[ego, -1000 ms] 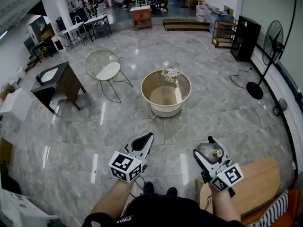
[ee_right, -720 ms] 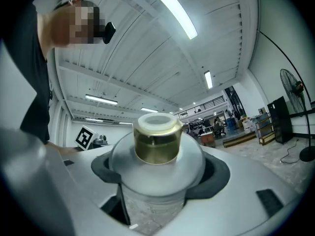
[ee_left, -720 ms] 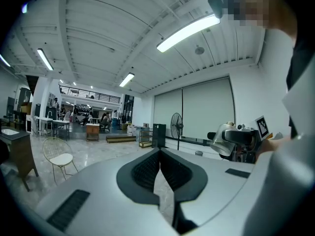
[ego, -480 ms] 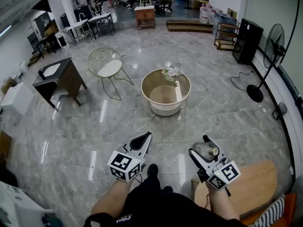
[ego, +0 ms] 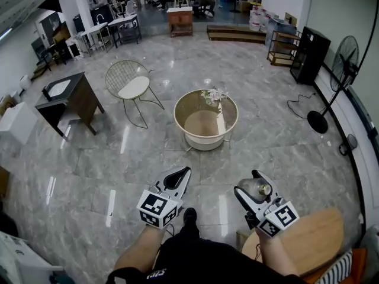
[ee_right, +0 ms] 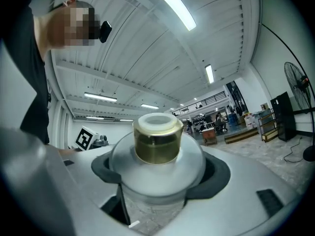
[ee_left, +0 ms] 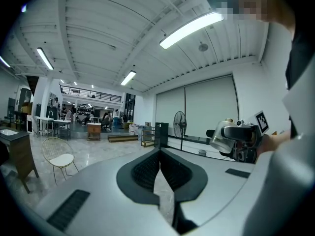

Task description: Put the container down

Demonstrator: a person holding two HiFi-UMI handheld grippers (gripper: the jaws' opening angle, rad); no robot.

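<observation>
My right gripper (ego: pixel 256 189) is shut on a frosted glass container (ego: pixel 258 189) with a gold collar and a pale cap. In the right gripper view the container (ee_right: pixel 156 154) fills the middle, its cap pointing away between the dark pads. From the left gripper view the same container (ee_left: pixel 224 136) shows at the right, held in the air. My left gripper (ego: pixel 179 176) is shut with nothing in it; its jaws (ee_left: pixel 158 167) meet along a thin line. Both grippers hang above the marble floor, in front of a person's body.
A round glass-topped table (ego: pixel 205 118) with a small flower bunch (ego: pixel 214 93) stands ahead. A wire chair (ego: pixel 131 87) and a dark desk (ego: pixel 65 101) are at the left. A round wooden tabletop (ego: pixel 308 238) lies at the lower right. A floor fan (ego: pixel 336 70) stands by the right wall.
The view has shifted slightly forward across the floor. Both grippers keep nearly the same place and pose, the right one still holding the container.
</observation>
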